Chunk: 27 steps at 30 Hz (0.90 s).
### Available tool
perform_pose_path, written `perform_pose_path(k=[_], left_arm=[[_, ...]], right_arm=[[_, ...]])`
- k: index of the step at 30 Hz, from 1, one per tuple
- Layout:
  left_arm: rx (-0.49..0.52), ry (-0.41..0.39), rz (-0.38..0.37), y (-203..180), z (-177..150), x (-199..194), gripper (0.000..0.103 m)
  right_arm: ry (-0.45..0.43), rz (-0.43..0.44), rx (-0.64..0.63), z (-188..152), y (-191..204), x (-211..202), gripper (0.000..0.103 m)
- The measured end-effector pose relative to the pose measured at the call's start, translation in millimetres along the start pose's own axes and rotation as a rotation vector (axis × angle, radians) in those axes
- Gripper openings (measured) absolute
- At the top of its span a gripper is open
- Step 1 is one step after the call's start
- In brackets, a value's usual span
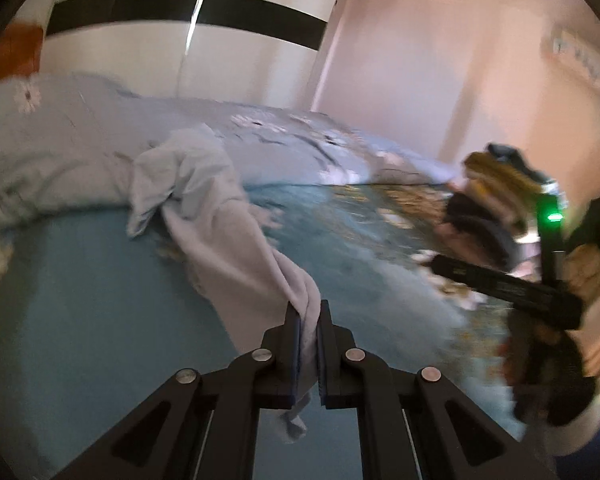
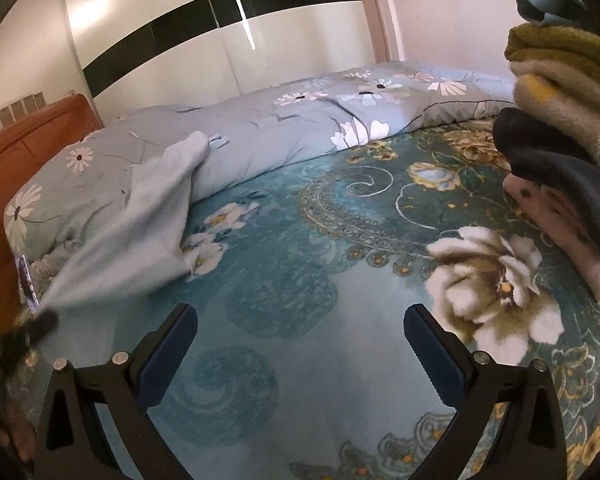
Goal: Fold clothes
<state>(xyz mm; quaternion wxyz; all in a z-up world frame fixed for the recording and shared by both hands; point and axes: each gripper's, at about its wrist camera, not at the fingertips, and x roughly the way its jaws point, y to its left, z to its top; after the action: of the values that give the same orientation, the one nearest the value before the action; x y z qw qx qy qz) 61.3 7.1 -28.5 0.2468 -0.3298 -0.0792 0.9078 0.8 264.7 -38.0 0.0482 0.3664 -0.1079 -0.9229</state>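
Clearly your left gripper (image 1: 309, 344) was clamped on a bunched edge of the pale blue garment (image 1: 204, 200), which trailed limp from the rolled duvet (image 2: 260, 128) at the left across the floral bedspread (image 2: 300, 240); it looked light and soft, so you would do best gripping a corner or hem. Your right gripper (image 2: 300, 344) hung spread and empty over open bedspread, the folded stack (image 2: 560, 120) near at the right edge.
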Motion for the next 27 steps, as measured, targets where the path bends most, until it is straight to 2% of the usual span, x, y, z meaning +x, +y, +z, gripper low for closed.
perform_pose_path(k=[5, 10, 12, 13, 14, 16, 17, 19, 23, 27], left_arm=[[0.019, 0.081, -0.102, -31, -19, 15, 0.007], [-0.009, 0.131, -0.054, -24, -19, 32, 0.014], [-0.026, 0.138, -0.036, -14, -21, 27, 0.031], [-0.034, 0.142, -0.026, -8, -21, 24, 0.048], [-0.043, 0.145, -0.017, -3, -22, 21, 0.055], [-0.056, 0.101, 0.011, 11, -22, 6, 0.062], [-0.069, 0.074, 0.062, 21, -23, -1, 0.07], [-0.099, 0.031, 0.173, 40, -24, -11, 0.075], [-0.182, 0.015, 0.393, 86, -33, -21, 0.075], [-0.288, -0.003, 0.499, 126, -50, -30, 0.075]], right_arm=[[0.001, 0.012, 0.001, -6, 2, -9, 0.103], [0.01, 0.005, 0.02, -9, -3, -14, 0.103], [0.004, 0.012, 0.006, -8, -3, -16, 0.103], [0.003, 0.017, -0.002, -7, -2, -17, 0.103], [0.003, 0.037, -0.02, -4, 1, -16, 0.103], [0.001, 0.074, -0.061, 0, 10, -13, 0.103], [0.0, 0.089, -0.107, 2, 21, -10, 0.103], [0.003, 0.098, -0.213, 4, 45, -2, 0.103], [0.021, 0.143, -0.373, 13, 103, 20, 0.103], [0.023, 0.159, -0.484, 26, 154, 51, 0.103]])
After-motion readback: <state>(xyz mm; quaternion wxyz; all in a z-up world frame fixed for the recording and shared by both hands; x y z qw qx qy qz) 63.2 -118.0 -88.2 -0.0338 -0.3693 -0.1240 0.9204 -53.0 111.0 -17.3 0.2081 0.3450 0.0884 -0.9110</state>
